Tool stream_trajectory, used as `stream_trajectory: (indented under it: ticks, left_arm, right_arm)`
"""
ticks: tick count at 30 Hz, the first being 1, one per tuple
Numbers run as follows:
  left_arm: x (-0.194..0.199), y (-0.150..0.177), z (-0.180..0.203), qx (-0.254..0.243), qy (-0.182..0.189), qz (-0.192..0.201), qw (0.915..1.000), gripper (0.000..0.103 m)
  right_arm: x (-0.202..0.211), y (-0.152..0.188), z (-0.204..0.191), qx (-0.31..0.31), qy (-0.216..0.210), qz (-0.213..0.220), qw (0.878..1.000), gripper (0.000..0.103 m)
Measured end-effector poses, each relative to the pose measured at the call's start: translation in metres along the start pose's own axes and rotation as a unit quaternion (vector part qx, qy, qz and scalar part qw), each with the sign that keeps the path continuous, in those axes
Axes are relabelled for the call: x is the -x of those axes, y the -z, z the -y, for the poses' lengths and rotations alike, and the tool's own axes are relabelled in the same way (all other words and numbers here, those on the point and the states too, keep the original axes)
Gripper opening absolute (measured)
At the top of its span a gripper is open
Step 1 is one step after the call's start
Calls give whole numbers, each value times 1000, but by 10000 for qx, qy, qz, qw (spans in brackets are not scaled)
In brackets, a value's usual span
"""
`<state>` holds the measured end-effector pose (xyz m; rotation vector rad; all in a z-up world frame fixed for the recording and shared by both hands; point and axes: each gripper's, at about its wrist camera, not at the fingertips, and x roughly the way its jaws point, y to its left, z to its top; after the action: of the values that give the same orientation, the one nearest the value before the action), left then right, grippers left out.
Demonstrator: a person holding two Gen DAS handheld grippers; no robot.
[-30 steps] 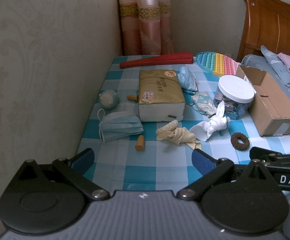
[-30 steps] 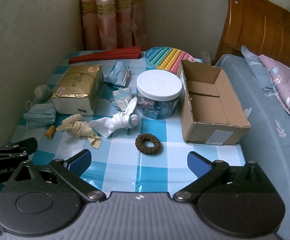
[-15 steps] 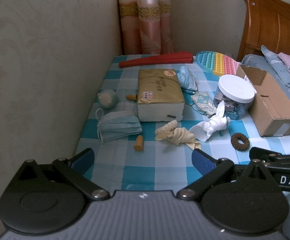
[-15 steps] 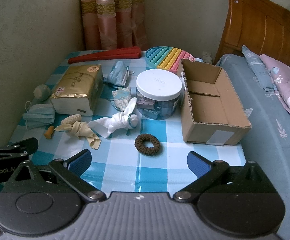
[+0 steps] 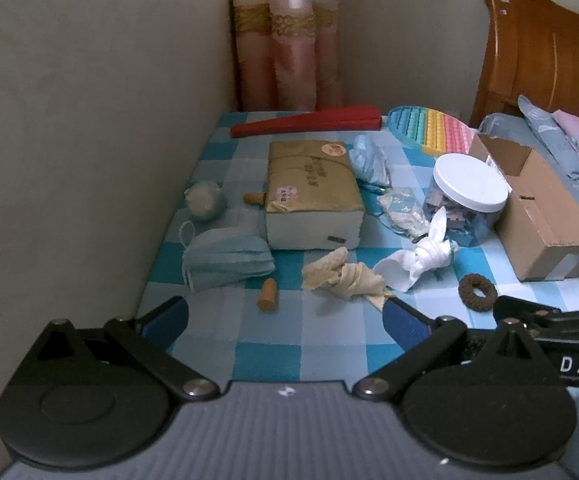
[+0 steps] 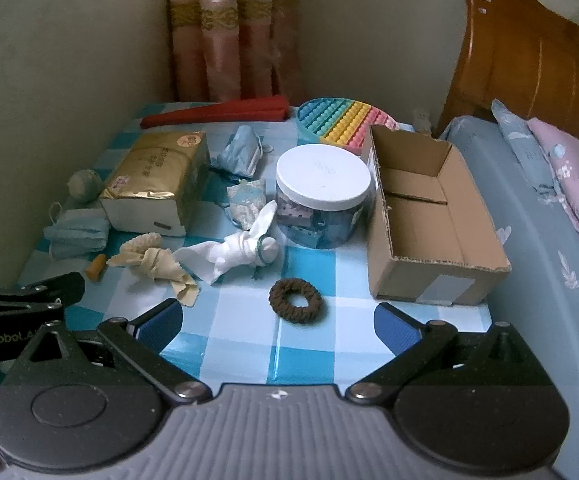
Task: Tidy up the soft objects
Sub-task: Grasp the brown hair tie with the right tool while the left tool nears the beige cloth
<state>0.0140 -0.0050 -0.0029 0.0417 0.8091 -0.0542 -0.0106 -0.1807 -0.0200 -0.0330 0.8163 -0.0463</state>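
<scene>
- Plainly, the sorting has not started: the cardboard box point(image 6: 429, 216) at the right of the checked table point(image 6: 301, 344) holds nothing that can be seen, and every soft item lies loose on the cloth.
- Both claws hover above the near edge. The left gripper point(image 5: 285, 320) has its jaws spread wide with nothing between them, and the right gripper point(image 6: 277, 326) is likewise wide apart and empty.
- Nearest the right gripper is the brown hair tie point(image 6: 295, 300), lying flat just left of the box's near corner.
- Left of it lie the knotted white cloth point(image 6: 233, 252) and the twisted beige cloth point(image 6: 149, 260), close together, with an orange earplug point(image 5: 268, 300) just beyond the left gripper.
- Further left a folded blue face mask point(image 5: 225, 260) lies by the wall, with a pale round ball point(image 5: 204, 200) behind it.
- A gold tissue pack point(image 5: 309, 188), a crumpled blue mask point(image 6: 241, 152) and a patterned mask point(image 6: 245, 200) sit towards the middle, beside the white-lidded jar point(image 6: 323, 200).
- Judging by this, everything remains to be done; the hair tie looks the easiest first pick for the right gripper, and the box is probably where things go.
</scene>
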Motion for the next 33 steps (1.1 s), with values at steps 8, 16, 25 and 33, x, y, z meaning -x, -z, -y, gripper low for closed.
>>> stream_trajectory:
  ticks: [8,16,25,33]
  left_arm:
    - [-18,6,1,-148,58,-8,9999,102]
    - [-39,16,-7,-61,179,-197,9996,102]
    - [-54,17,-10,-133,151,-291,9994,102]
    - [-74,21,-10,-179,187,-532,9982,102]
  right_arm:
    - [-16,3,12,293,-269,201,9990,103]
    - [-47,9,23,249,-367,-8,9990,103]
    - [-88,20,20,169,-297,-478,9983,103]
    - [-96,23,16,365,-383,-485,9974,103]
